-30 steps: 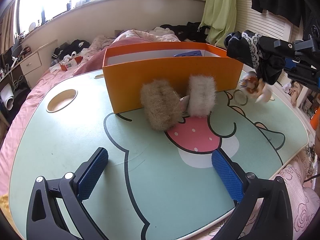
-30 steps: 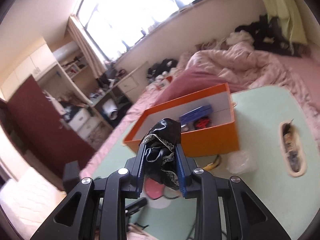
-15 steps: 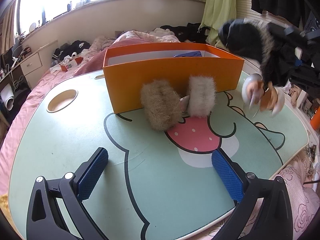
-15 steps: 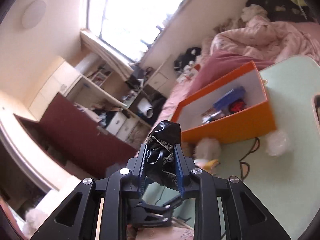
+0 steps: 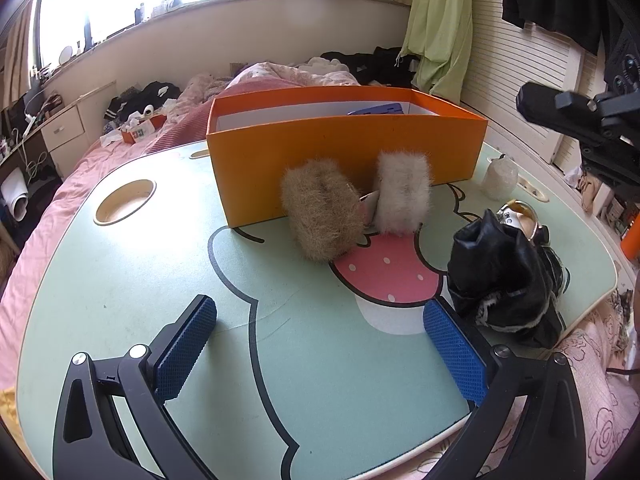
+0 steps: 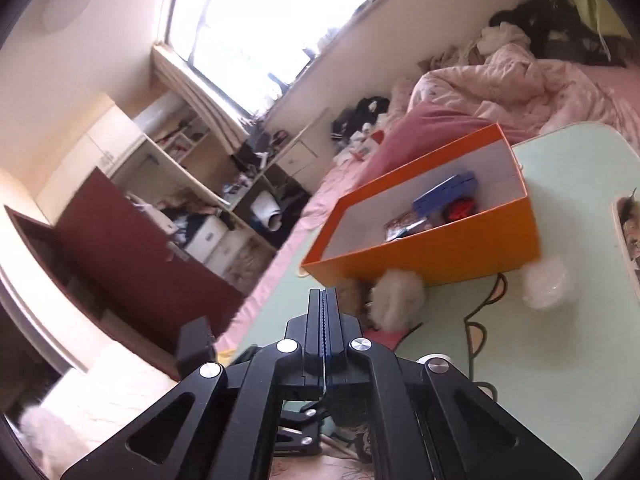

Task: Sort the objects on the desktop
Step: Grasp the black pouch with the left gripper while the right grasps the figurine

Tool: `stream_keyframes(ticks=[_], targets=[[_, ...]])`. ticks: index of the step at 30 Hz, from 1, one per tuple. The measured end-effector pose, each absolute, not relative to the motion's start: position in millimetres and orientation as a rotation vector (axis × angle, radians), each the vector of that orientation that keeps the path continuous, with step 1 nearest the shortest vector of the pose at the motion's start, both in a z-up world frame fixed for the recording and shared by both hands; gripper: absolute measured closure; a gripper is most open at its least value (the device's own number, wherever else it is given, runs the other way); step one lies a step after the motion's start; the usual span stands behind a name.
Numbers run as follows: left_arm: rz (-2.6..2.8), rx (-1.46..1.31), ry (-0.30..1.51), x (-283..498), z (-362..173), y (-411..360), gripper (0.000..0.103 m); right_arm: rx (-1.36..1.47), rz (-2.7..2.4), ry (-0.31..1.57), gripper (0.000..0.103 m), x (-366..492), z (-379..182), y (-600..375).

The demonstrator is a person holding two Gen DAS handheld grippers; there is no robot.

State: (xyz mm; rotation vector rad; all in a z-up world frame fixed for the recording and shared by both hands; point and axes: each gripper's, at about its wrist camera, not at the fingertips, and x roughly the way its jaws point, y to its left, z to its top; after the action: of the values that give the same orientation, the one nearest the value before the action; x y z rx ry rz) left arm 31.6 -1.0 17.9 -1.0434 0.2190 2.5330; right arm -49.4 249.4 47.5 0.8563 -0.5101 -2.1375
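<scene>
Cluttered bedroom: a pale green lap table (image 5: 120, 280) with a cartoon print sits over pink bedding, bright window behind. On it stands an orange box (image 5: 344, 160), with a blue item (image 6: 446, 192), a red one and a dark packet inside. Two fur pieces lean against its near wall: a tan one (image 5: 320, 216) and a white one (image 5: 402, 196), just beside each other. A black pouch (image 5: 496, 272) lies crumpled on the table near its right edge, with a small figure keychain (image 5: 520, 216) touching its far side. A clear lump (image 5: 500, 176) sits by the box's right corner. The left gripper (image 5: 320, 344) hovers over the table, its blue pads spread wide with nothing between. The right gripper (image 6: 325, 300) has its jaws pressed together, having just closed on nothing, raised above the table and apart from the pouch.
</scene>
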Motion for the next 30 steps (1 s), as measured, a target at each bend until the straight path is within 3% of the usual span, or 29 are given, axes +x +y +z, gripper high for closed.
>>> stream_keyframes(ticks=[2, 7, 9, 10, 16, 17, 18, 19, 20, 21, 26, 30], targets=[[2.534, -1.044, 0.218, 31.6, 18.0, -1.1, 0.000, 0.807, -2.343, -0.312, 0.094, -38.7, 53.8, 247.3], [2.505, -0.964, 0.076, 36.3, 27.5, -17.8, 0.000, 0.830, -2.364, -0.202, 0.079, -19.4, 44.0, 262.5], [2.474, -0.821, -0.013, 46.9, 44.2, -28.9, 0.000, 0.898, -2.361, -0.162, 0.051, -23.3, 27.3, 252.1], [2.438, -0.763, -0.023, 51.5, 52.7, -28.3, 0.000, 0.925, -2.364, -0.166, 0.048, -19.6, 19.2, 252.9], [2.280, -0.960, 0.292, 31.0, 44.7, 44.9, 0.002, 1.098, -2.247, -0.268, 0.049, -28.7, -18.1, 247.4], [2.248, -1.034, 0.307, 21.1, 35.7, 53.1, 0.005, 1.082, -2.263, -0.249, 0.057, -26.2, -19.6, 245.7], [2.200, -1.076, 0.273, 14.5, 30.7, 55.8, 0.016, 1.090, -2.258, -0.228, 0.074, -22.2, -19.1, 243.3], [2.144, -1.100, 0.209, 8.5, 27.6, 53.9, 0.038, 1.096, -2.260, -0.218, 0.076, -20.9, -18.8, 242.3], [2.134, -1.080, 0.160, 5.8, 29.0, 49.0, 0.053, 1.096, -2.255, -0.240, 0.080, -21.4, -18.8, 245.5], [2.115, -1.081, 0.120, 4.7, 29.2, 45.5, 0.061, 1.098, -2.234, -0.276, 0.081, -20.7, -19.1, 249.0], [2.128, -1.057, 0.046, 7.9, 25.7, 26.8, 0.068, 1.084, -2.128, -0.524, 0.083, -23.9, -22.1, 280.7], [2.176, -1.031, 0.049, 21.5, 31.1, 9.6, 0.068, 1.071, -2.138, -0.559, 0.083, -20.6, -16.6, 297.6]])
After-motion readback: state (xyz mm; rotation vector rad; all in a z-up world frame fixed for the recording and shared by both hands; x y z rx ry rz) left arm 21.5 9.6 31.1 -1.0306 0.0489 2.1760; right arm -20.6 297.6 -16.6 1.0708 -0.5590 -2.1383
